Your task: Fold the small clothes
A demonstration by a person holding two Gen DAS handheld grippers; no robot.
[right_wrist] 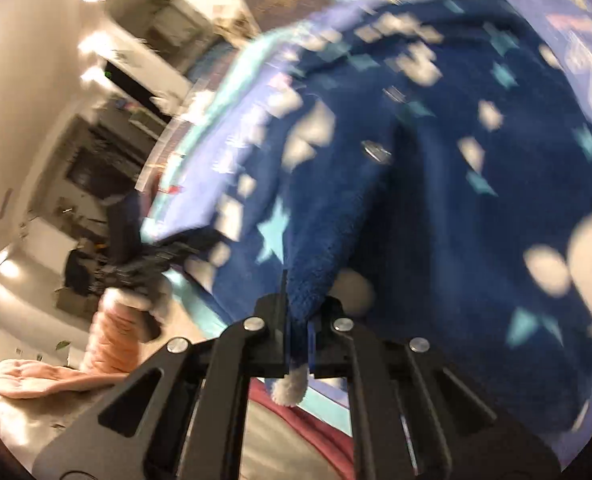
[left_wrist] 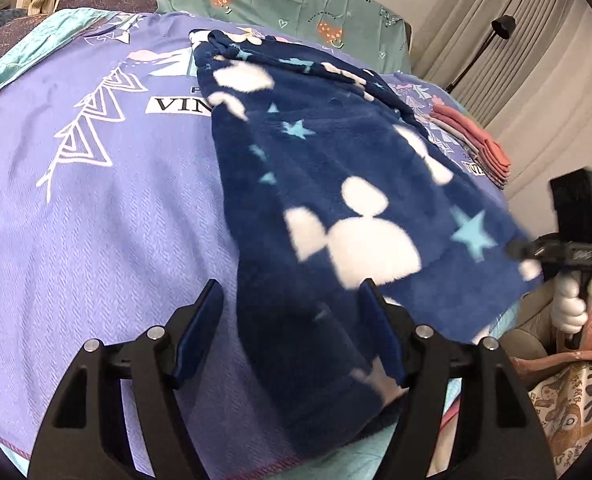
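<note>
So the navy fleece garment [left_wrist: 335, 184] was spread across the purple bedspread [left_wrist: 96, 208]. Left gripper [left_wrist: 292, 332] had its jaws wide apart over the near edge, while the right gripper [right_wrist: 299, 344] was clamped on a corner, lifting it.

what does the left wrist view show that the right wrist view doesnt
Only the left wrist view shows the open left gripper, the folded pink clothes stack, the lamp and the curtain. Only the right wrist view shows the right gripper shut on the fleece's edge, plus a blurred room. Both show the navy star fleece garment on the purple blanket.
</note>
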